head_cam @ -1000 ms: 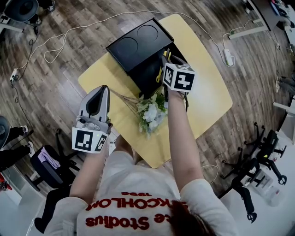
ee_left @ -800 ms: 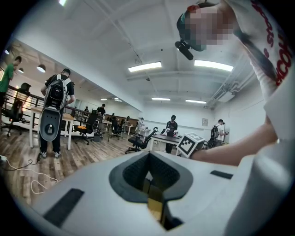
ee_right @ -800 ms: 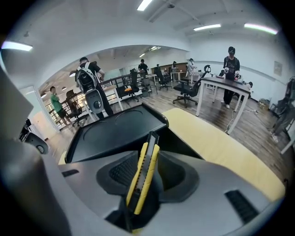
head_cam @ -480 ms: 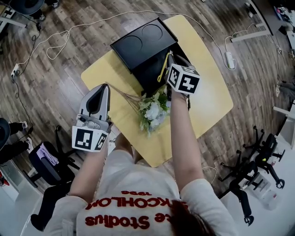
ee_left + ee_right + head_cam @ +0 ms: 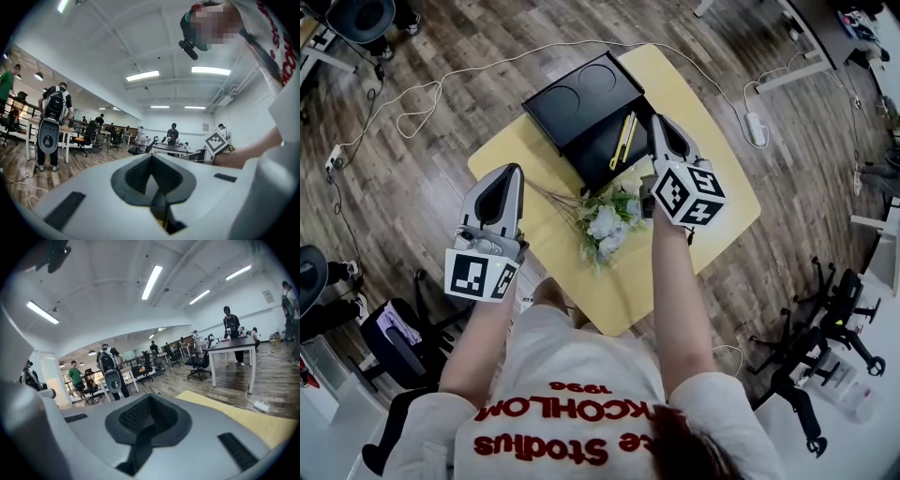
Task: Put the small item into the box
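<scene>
A black box [image 5: 598, 161] stands open on the yellow table [image 5: 717, 192], its lid [image 5: 581, 89] folded back to the far left. A slim yellow item [image 5: 624, 139] lies inside the box. My right gripper [image 5: 660, 120] hovers just right of the box. Its jaws have just been closing and now stand shut with nothing between them, as the right gripper view [image 5: 149, 399] shows. My left gripper [image 5: 510, 171] hangs over the table's left edge, apart from the box. In the left gripper view [image 5: 151, 157] its pads meet and hold nothing.
A bunch of white flowers [image 5: 605, 223] with thin stems lies on the table between my grippers. A white cable and power strip [image 5: 754, 127] run over the wooden floor. Office chairs [image 5: 825, 328] stand at the right. Desks and several people fill the room beyond.
My right gripper has lifted out of the box and drawn back to the right, leaving the yellow item lying uncovered inside. The left gripper has risen slightly.
</scene>
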`<state>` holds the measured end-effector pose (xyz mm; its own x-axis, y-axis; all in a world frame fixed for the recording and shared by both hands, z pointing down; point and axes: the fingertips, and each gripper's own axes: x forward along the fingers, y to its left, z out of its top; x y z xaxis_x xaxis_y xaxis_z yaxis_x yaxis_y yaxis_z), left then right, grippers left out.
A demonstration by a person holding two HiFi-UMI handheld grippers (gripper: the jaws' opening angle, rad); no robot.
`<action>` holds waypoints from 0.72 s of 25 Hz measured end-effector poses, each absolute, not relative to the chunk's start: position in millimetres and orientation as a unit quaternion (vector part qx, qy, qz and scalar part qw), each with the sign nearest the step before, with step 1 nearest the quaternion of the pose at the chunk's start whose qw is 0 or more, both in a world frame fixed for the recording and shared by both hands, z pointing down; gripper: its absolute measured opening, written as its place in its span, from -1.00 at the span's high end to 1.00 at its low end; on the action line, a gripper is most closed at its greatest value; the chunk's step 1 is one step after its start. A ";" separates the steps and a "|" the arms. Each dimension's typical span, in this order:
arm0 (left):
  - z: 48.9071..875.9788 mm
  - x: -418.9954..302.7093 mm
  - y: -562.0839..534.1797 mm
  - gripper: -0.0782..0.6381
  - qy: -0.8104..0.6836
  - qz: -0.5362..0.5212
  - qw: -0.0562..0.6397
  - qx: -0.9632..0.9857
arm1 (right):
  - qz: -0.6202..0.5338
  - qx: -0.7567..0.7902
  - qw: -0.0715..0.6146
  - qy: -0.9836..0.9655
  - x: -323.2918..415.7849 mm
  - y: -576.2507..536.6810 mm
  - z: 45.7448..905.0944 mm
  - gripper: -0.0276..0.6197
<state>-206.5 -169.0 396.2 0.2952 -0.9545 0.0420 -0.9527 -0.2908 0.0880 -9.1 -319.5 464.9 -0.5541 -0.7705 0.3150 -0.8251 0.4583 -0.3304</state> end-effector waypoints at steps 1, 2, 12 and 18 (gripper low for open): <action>390.8 -205.5 -168.7 0.76 -0.592 -0.011 0.044 0.805 | 0.222 0.462 0.044 -0.858 -8.1 -312.9 452.2 0.90; 385.5 -204.6 -167.9 0.77 -0.590 -0.013 0.040 0.806 | 0.218 0.457 0.029 -0.862 -6.6 -305.4 440.2 0.90; 343.4 -186.1 -135.7 0.76 -0.580 -0.018 0.009 0.814 | 0.145 0.442 -0.015 -0.885 27.3 -213.9 360.8 0.90; 325.6 -189.3 -104.3 0.76 -0.586 -0.018 -0.008 0.810 | 0.100 0.443 -0.005 -0.891 45.2 -161.1 339.9 0.90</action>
